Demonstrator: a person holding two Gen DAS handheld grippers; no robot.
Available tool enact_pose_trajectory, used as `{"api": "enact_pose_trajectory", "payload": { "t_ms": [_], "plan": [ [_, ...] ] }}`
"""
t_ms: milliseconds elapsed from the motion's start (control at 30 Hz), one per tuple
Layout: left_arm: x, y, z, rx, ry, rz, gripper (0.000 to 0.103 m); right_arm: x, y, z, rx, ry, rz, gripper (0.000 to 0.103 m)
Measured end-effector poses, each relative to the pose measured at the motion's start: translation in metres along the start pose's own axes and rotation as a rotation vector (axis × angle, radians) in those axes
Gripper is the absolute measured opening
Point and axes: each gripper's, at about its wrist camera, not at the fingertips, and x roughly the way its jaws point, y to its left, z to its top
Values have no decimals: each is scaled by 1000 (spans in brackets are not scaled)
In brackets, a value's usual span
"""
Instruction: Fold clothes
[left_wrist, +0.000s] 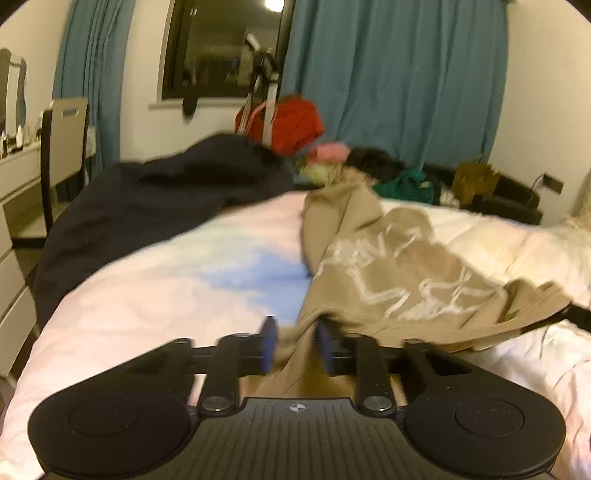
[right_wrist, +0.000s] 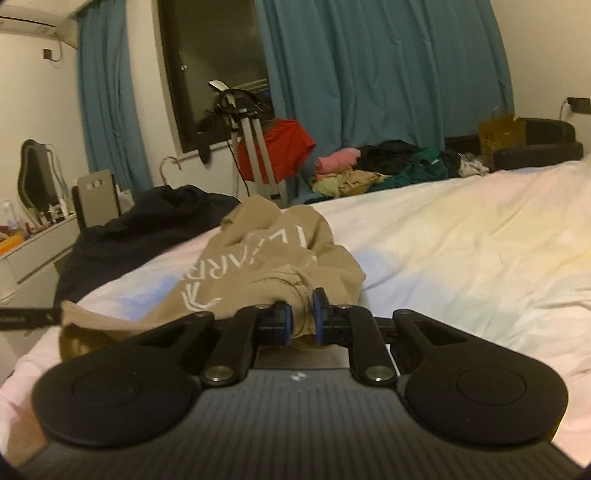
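The right tongs (right_wrist: 300, 315) were clamped on a ribbed edge of the tan sweatshirt (right_wrist: 273, 258). The left tongs (left_wrist: 295, 345) stood apart, with tan cloth lying loose between them. The sweatshirt lay crumpled on the bed (right_wrist: 461, 240) — a dark garment (left_wrist: 147, 199) beside it, a pile of clothes (right_wrist: 376, 166) far behind.

White print on tan sweatshirt (right_wrist: 280, 254), right wrist view: letters "ARR" legible, running sideways along fold; further letters above, partly creased, maybe "LE", unsure. White line drawing below letters, shape unclear. Left wrist view: same sweatshirt (left_wrist: 399, 280), print blurred, unreadable. Small round crosshair mark on hand-held gripper body in both views (left_wrist: 295, 408) (right_wrist: 297, 376). No other readable text.
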Motion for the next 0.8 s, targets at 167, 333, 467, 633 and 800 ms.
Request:
{"api": "enact_pose_trajectory", "payload": {
  "t_ms": [167, 333, 467, 633, 800],
  "plan": [
    [-5, 10, -2, -6, 56, 54, 66, 1, -7, 0, 46, 10, 20, 14],
    [-26, 13, -6, 40, 77, 83, 81, -2, -13, 3, 85, 7, 33, 14],
    [-54, 6, -8, 102, -13, 37, 82, -2, -11, 6, 89, 5, 42, 14],
    [-70, -38, -16, 295, -114, -88, 95, -3, -8, 5, 89, 8, 43, 14],
    [-44, -99, -46, 648, -98, 32, 100, -4, -10, 6, 105, 5, 41, 14]
  ]
}}
